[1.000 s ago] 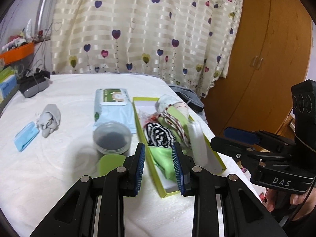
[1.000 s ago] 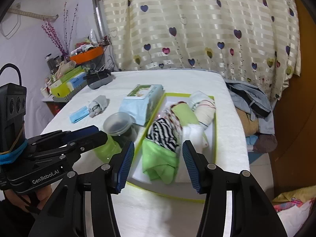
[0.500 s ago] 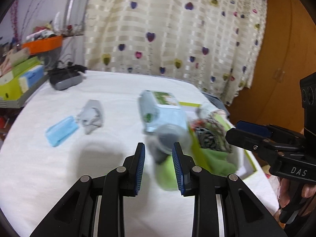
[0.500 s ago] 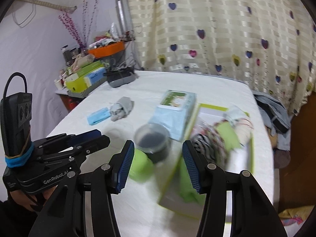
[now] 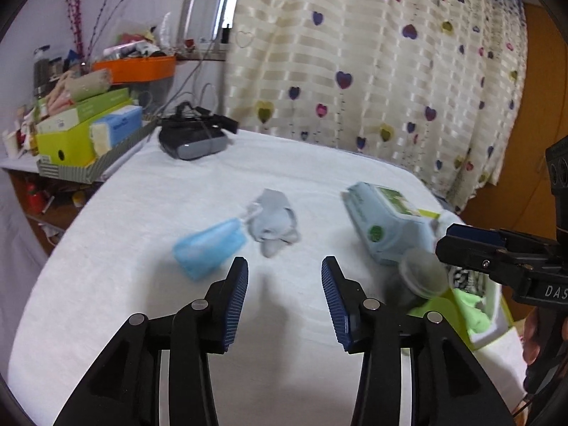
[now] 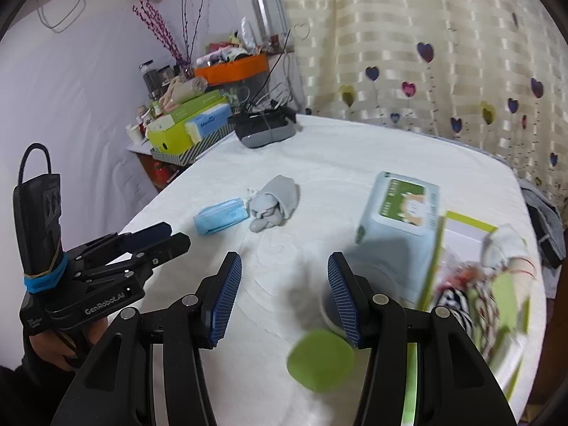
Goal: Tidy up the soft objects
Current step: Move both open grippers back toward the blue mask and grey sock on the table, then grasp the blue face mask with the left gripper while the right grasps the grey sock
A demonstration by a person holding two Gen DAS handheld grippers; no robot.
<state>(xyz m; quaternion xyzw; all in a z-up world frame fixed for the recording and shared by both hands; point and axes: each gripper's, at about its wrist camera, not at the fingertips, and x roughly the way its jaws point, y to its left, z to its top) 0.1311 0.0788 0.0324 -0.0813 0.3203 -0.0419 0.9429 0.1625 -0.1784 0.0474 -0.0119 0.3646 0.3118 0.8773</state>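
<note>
White table carries everything; loose soft items sit mid-table, apart from the green-rimmed box at its right edge, where rolled socks are already packed, presumably the sorting destination. Wipes pack lies just beside the box, a lidded jar in front of it, likely clutter. Grey sock bundle lies touching the blue face mask; both still outside the box.

Left gripper: fingers wide, nothing between them, aimed toward sock and mask; judged a reach for pickup. Right gripper: also wide, empty.

Versus a second ago: both views have swung from the box to the sock and mask. Left jaws have just been opening from narrow; right jaws unchanged.
</note>
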